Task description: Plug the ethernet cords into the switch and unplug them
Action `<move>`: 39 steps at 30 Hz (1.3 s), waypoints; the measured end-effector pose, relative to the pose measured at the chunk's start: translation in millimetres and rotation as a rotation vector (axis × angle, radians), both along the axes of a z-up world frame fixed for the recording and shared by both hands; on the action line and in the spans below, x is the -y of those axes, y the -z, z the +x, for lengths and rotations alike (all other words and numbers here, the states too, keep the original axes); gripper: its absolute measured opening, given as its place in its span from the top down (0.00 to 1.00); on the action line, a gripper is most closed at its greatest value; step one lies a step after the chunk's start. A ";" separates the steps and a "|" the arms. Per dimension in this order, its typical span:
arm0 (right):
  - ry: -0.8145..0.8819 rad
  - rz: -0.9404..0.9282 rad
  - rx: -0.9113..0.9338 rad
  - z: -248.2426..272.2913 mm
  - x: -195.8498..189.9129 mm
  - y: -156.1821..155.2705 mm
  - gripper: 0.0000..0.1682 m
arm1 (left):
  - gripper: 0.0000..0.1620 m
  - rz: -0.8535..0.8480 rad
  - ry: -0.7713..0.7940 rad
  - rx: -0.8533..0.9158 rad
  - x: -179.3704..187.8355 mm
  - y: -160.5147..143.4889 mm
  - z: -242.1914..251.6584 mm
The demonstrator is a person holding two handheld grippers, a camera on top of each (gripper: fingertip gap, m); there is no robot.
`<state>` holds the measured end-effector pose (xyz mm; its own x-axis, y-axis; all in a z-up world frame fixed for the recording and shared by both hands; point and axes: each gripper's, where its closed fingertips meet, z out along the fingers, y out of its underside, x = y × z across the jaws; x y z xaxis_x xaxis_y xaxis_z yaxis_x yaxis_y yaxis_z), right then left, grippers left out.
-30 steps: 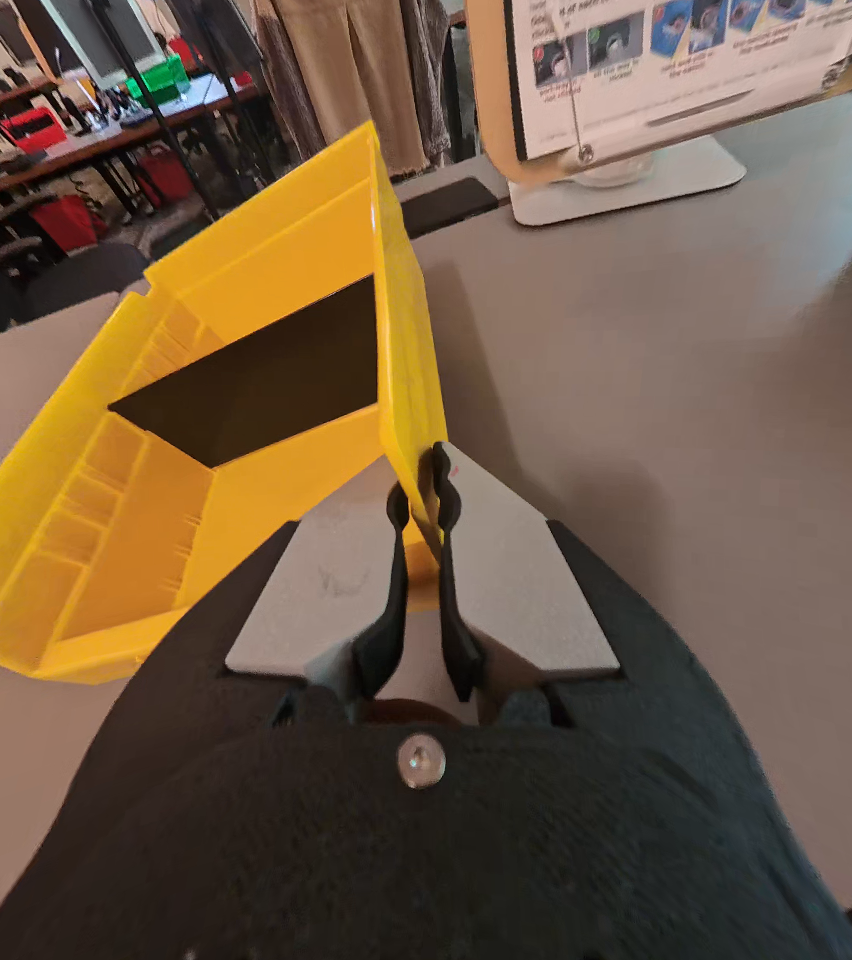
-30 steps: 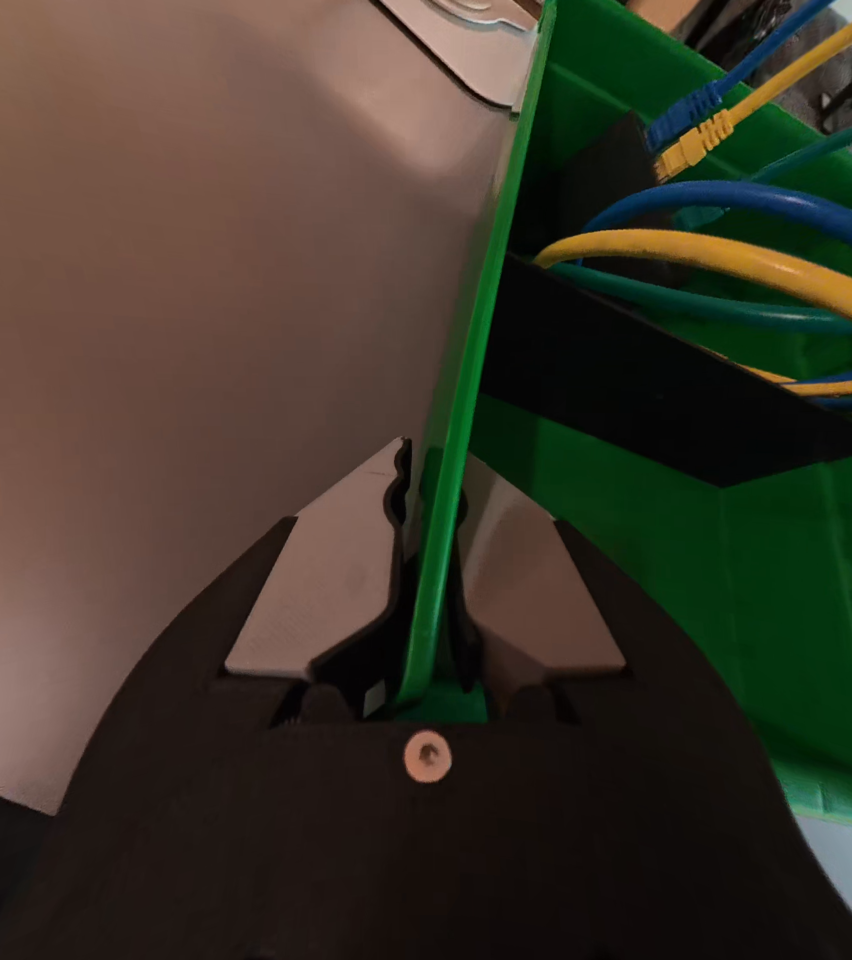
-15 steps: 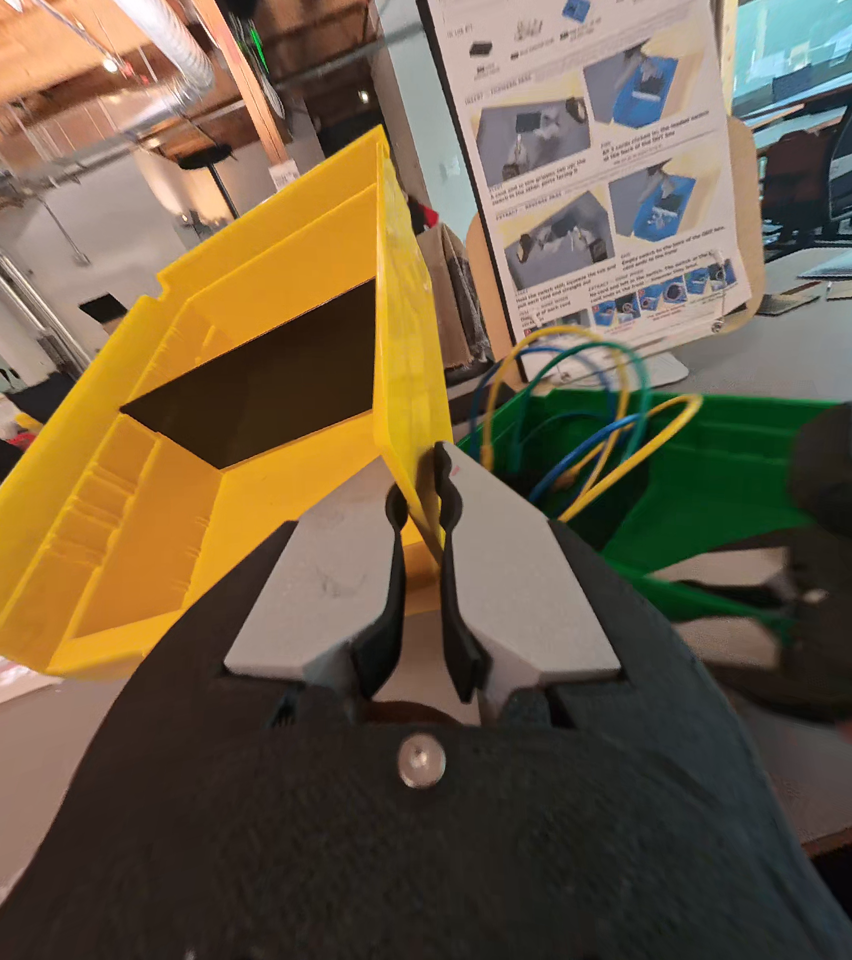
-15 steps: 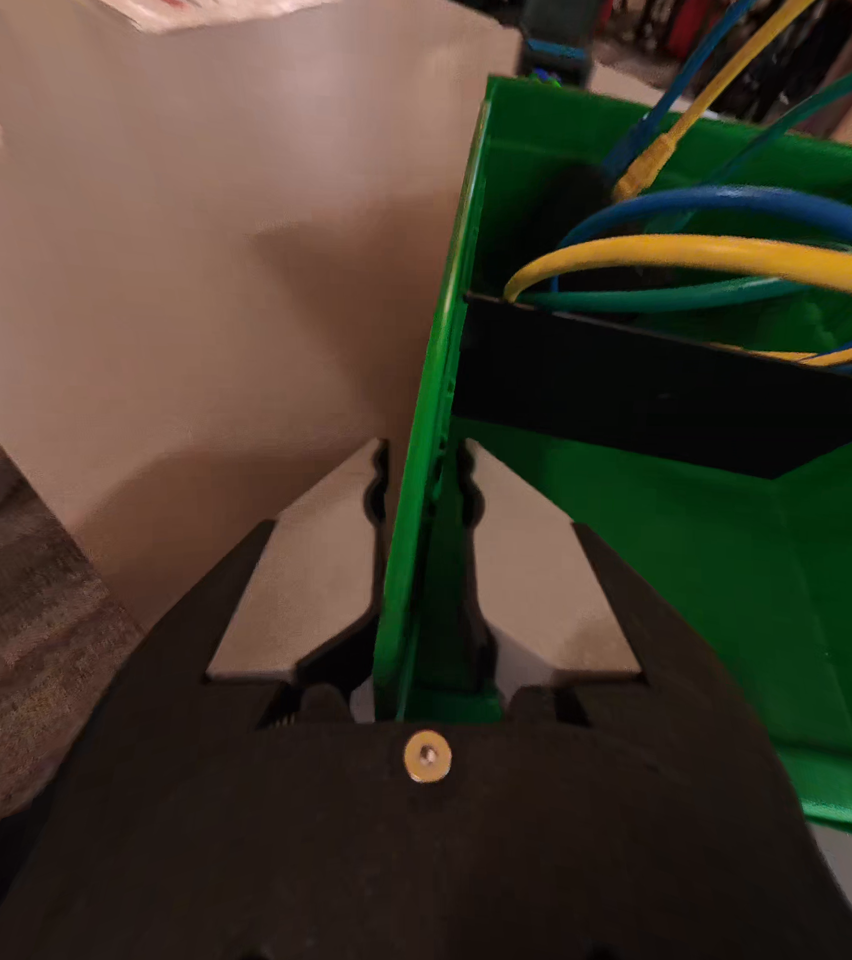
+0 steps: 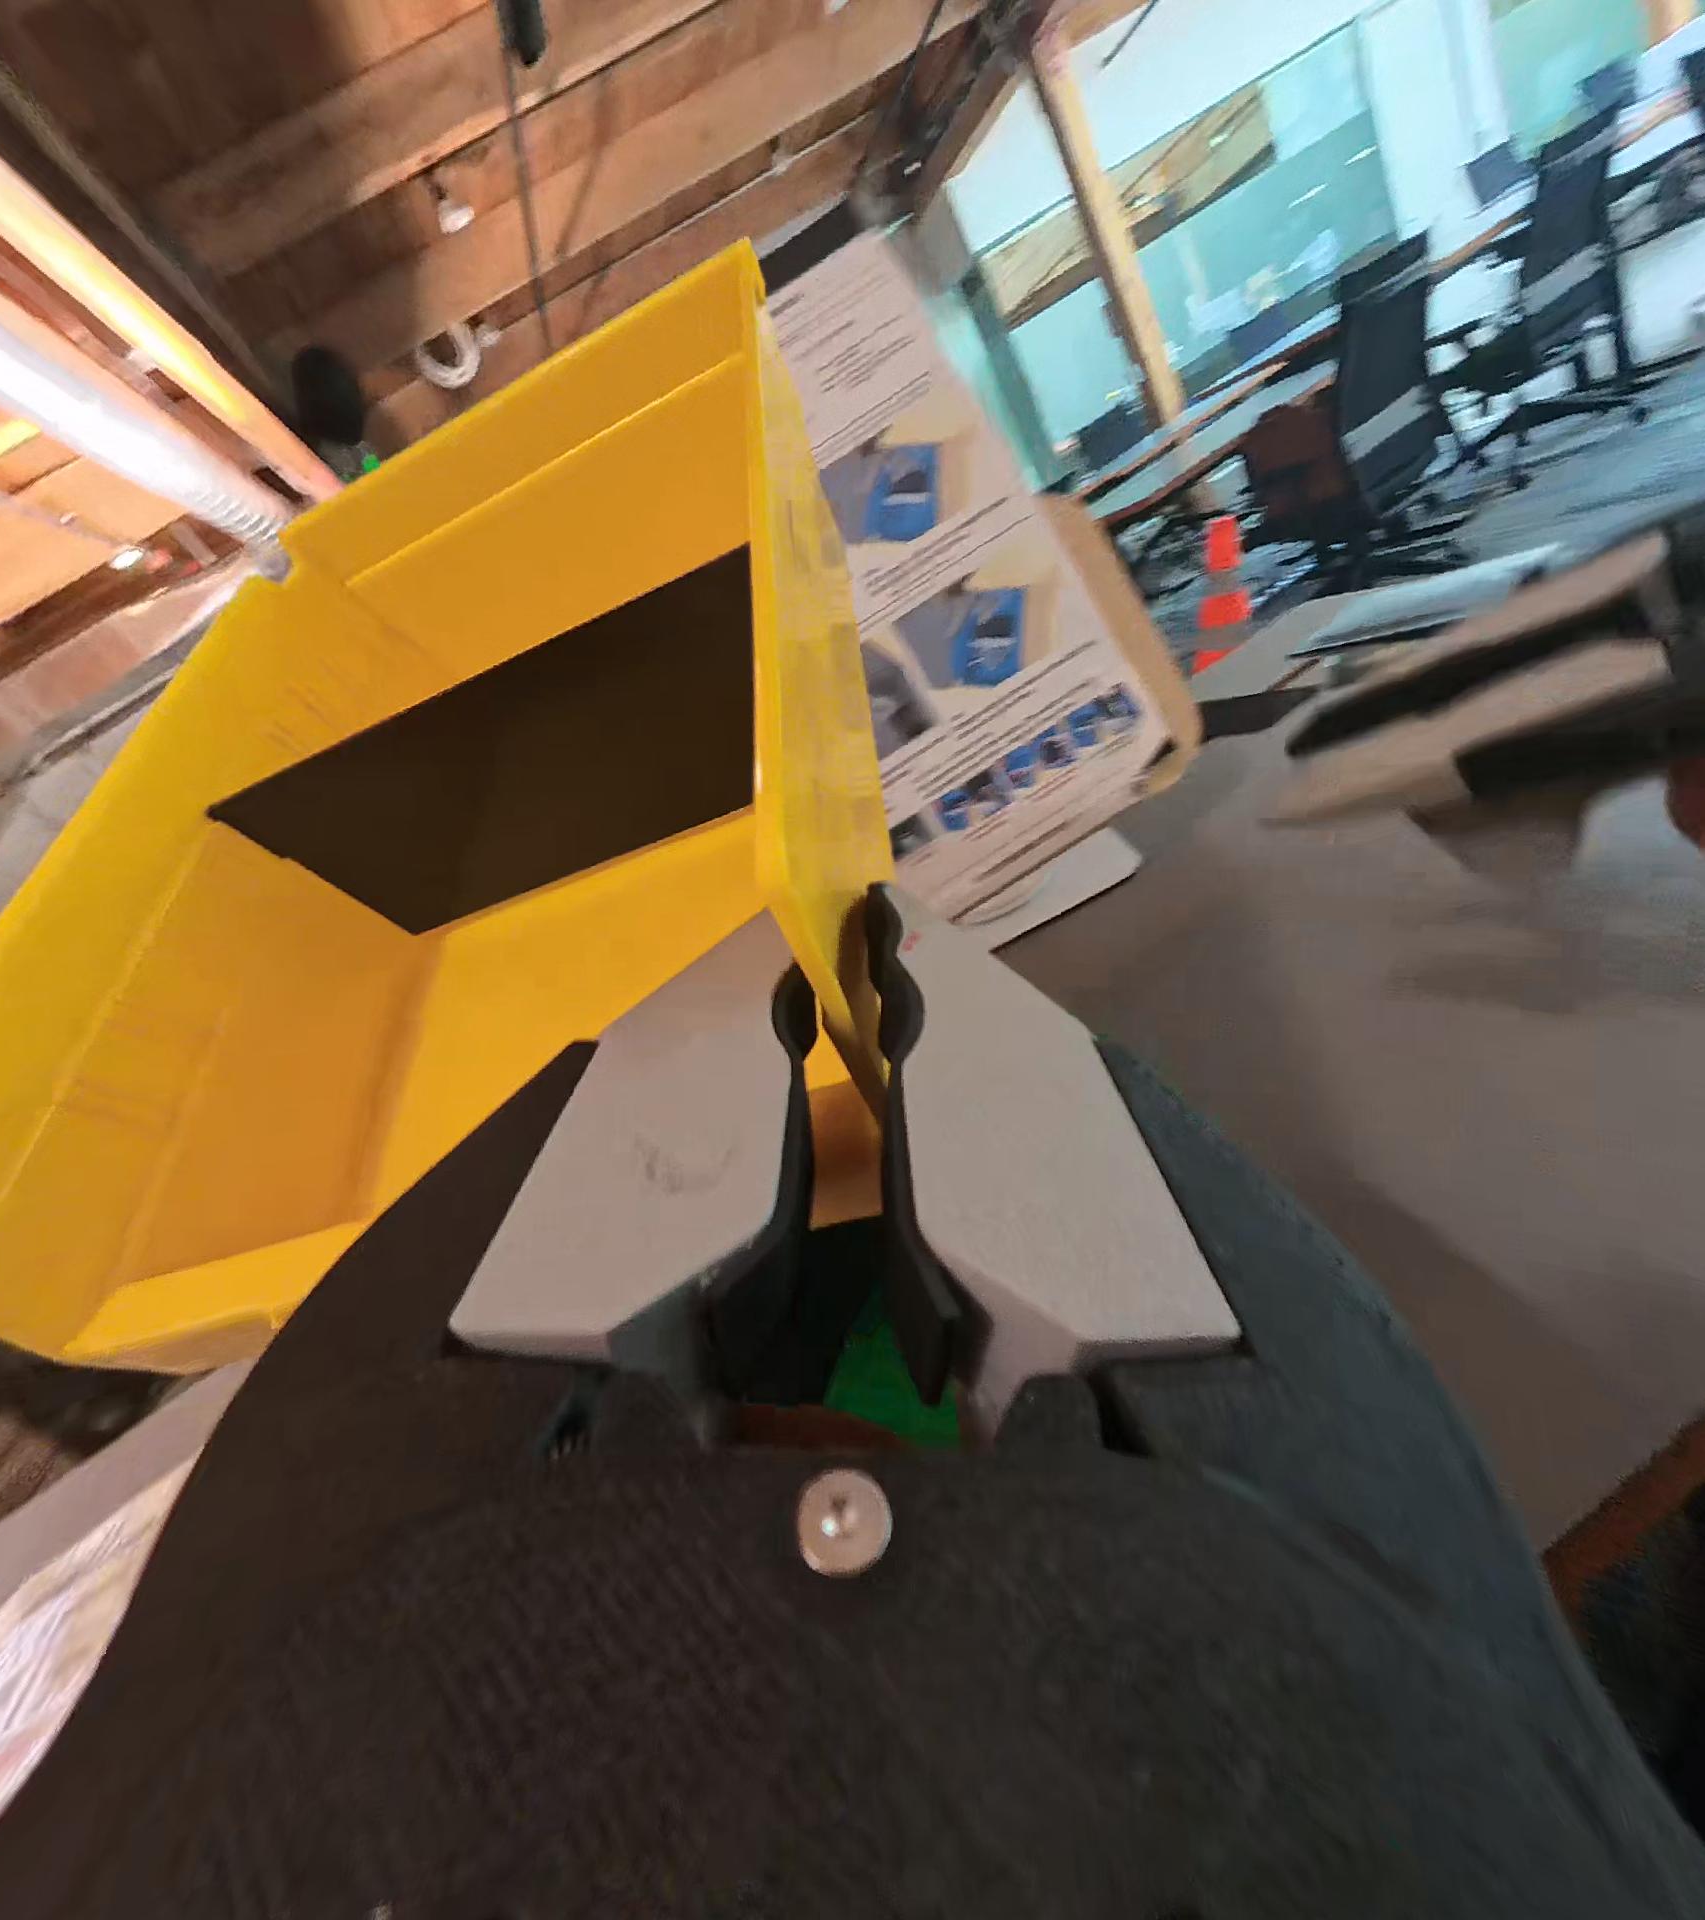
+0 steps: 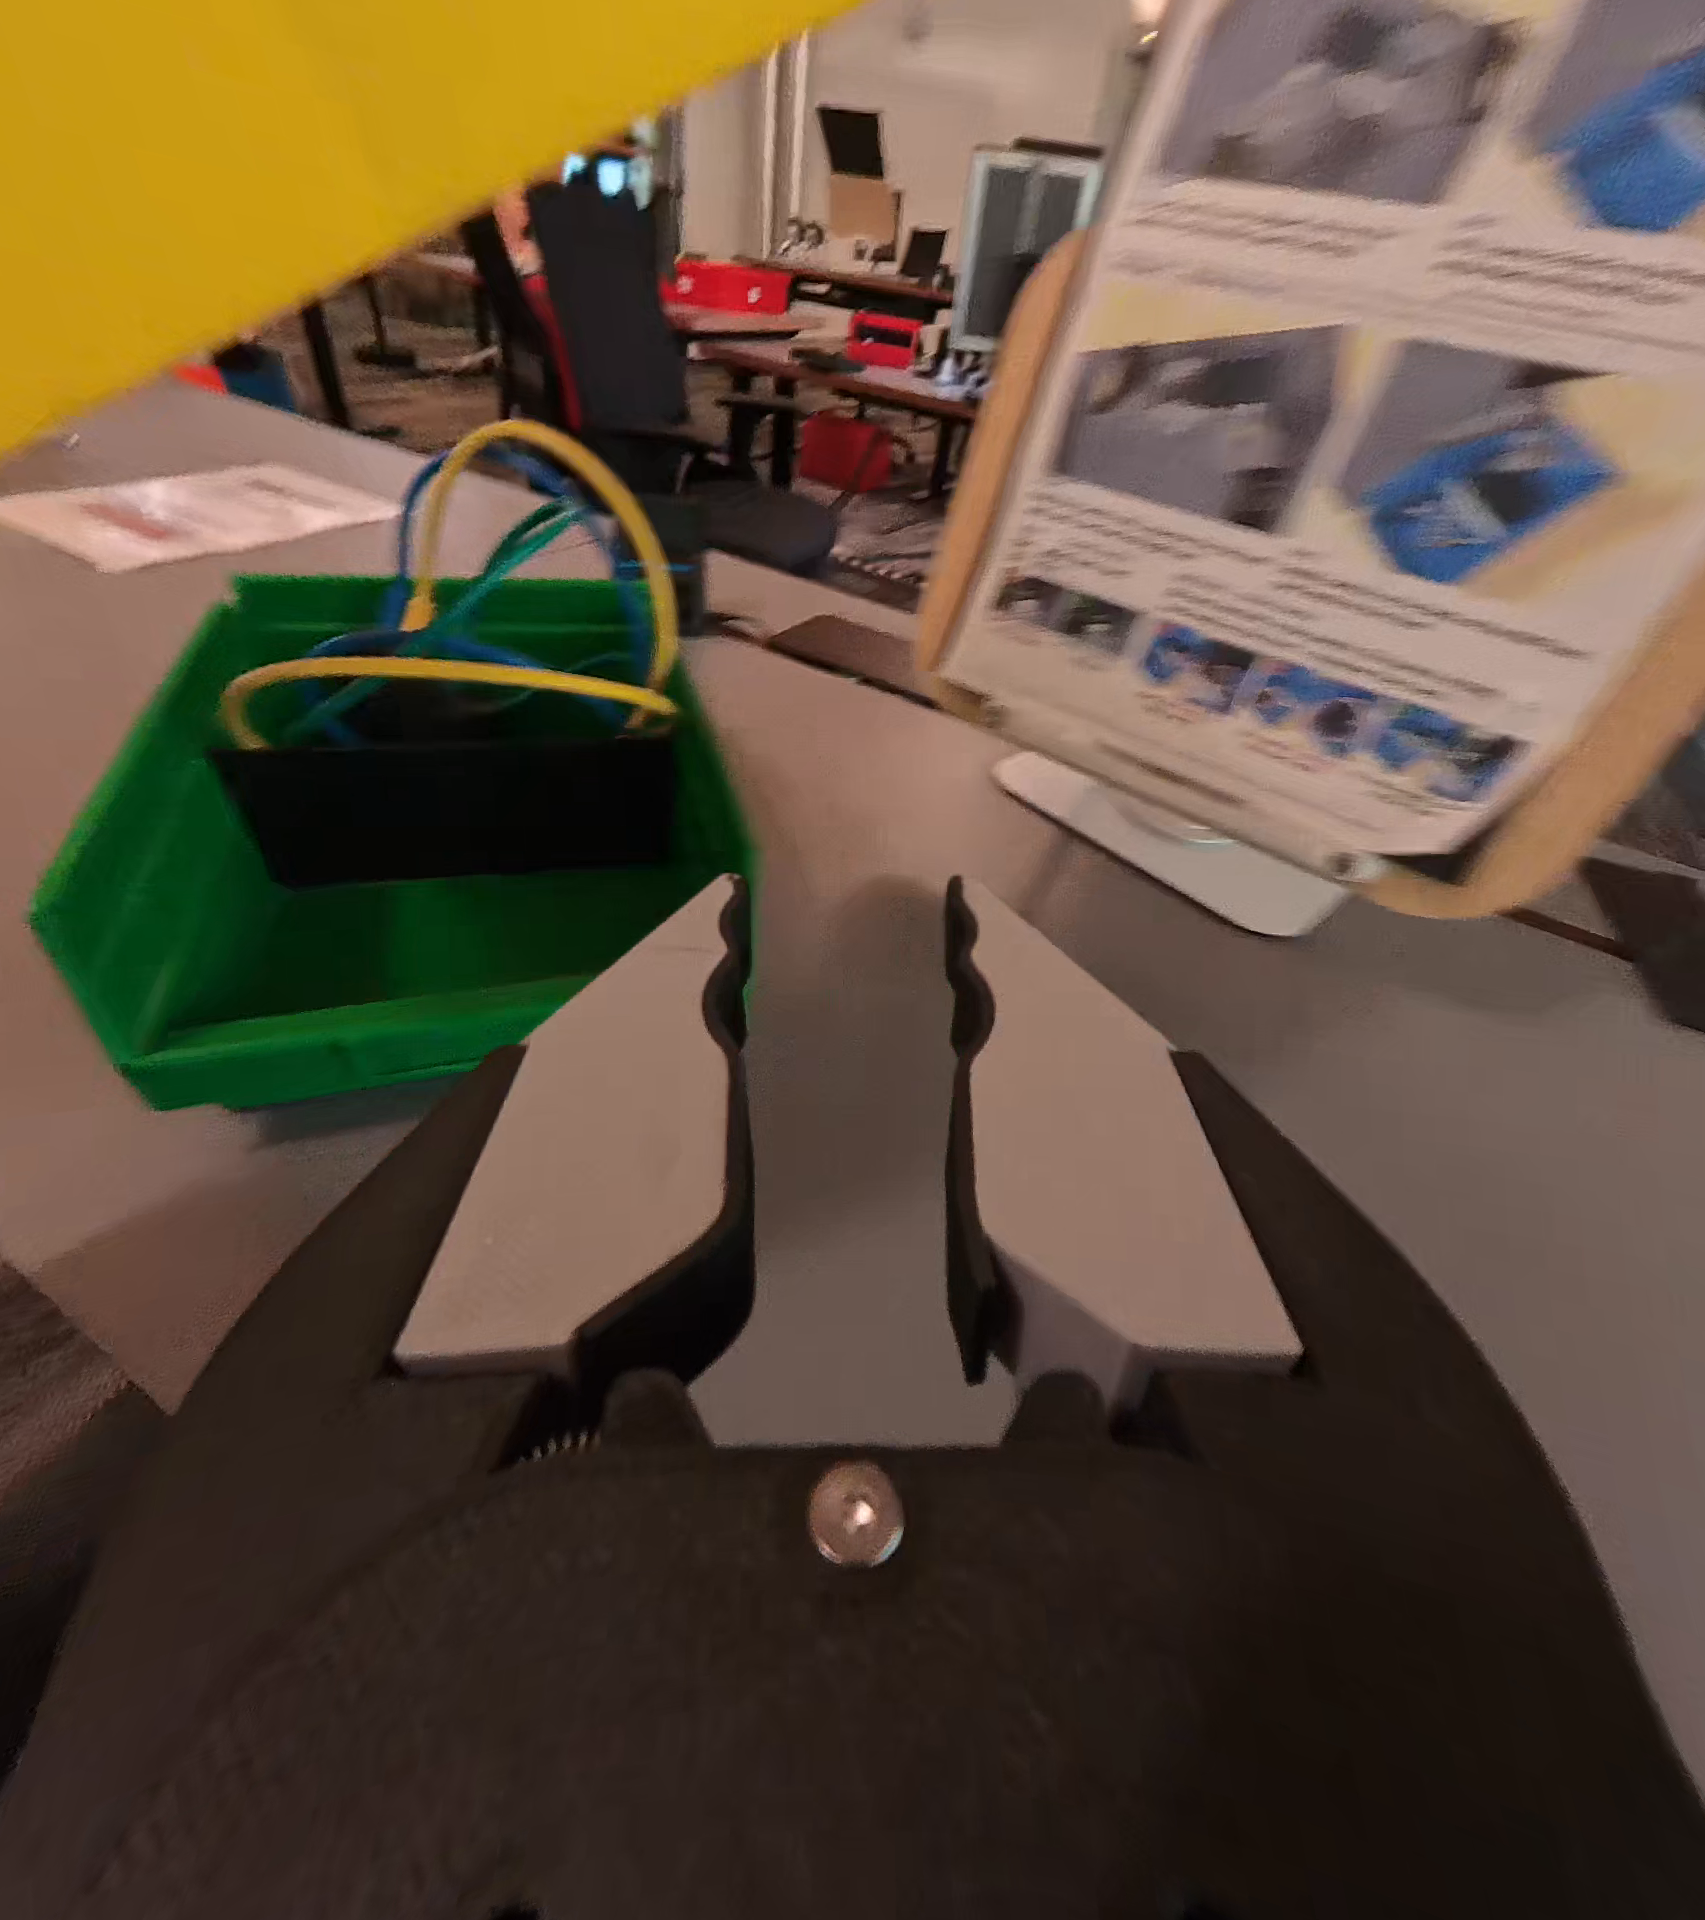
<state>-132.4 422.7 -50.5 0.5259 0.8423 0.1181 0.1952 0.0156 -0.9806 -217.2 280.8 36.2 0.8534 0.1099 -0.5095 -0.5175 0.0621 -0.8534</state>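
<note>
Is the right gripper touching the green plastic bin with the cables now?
Apart. In the right wrist view the right gripper is open and empty, with grey table visible between its fingertips and the green plastic bin.

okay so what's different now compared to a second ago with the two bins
The right gripper has let go of the green bin wall and pulled back, open; the bin now sits on the table with the cables inside. The left gripper stays clamped on the yellow bin wall, now lifted higher.

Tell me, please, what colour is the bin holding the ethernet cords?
Green, clearest in the right wrist view.
</note>
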 end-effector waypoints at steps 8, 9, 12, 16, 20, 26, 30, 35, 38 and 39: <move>0.366 -0.048 0.072 216.4 -137.7 -23.5 1.00 | 0.97 -0.220 0.350 -0.021 -97.3 66.4 177.4; 0.390 -0.094 0.078 236.5 -148.5 -13.1 1.00 | 0.97 -0.263 0.381 -0.022 -108.2 82.0 195.5; 0.308 -0.323 0.103 261.0 -157.7 27.4 1.00 | 0.97 -0.388 0.432 -0.014 -135.5 128.2 235.7; 0.278 -0.466 0.183 274.3 -167.4 69.4 1.00 | 0.97 -0.501 0.451 -0.015 -163.5 180.1 272.6; 0.390 -0.504 0.305 287.8 -190.2 107.5 1.00 | 0.94 -0.432 0.487 0.022 -180.4 181.0 309.5; 0.799 -0.323 0.171 331.0 -228.6 71.4 0.96 | 0.66 -0.620 0.667 0.159 -163.6 172.4 347.6; 0.485 -0.234 0.113 273.0 -174.5 22.1 0.83 | 0.59 -0.620 0.572 0.228 -140.5 161.7 273.1; -0.135 -0.370 0.255 145.3 -53.3 40.4 0.76 | 0.59 -0.627 0.245 0.217 -119.4 177.1 118.5; -0.168 -0.375 0.557 116.6 -36.3 101.1 0.79 | 0.65 -0.685 0.069 0.278 -98.8 204.0 32.1; -0.169 -0.395 0.656 115.2 -35.6 123.2 0.77 | 0.64 -0.722 0.036 0.303 -88.7 216.1 11.8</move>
<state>-17.2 458.3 -173.7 0.3134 0.9490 0.0354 0.7624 -0.2292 -0.6052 -205.4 369.4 -179.9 0.9633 -0.1907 -0.1887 -0.2641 -0.5498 -0.7925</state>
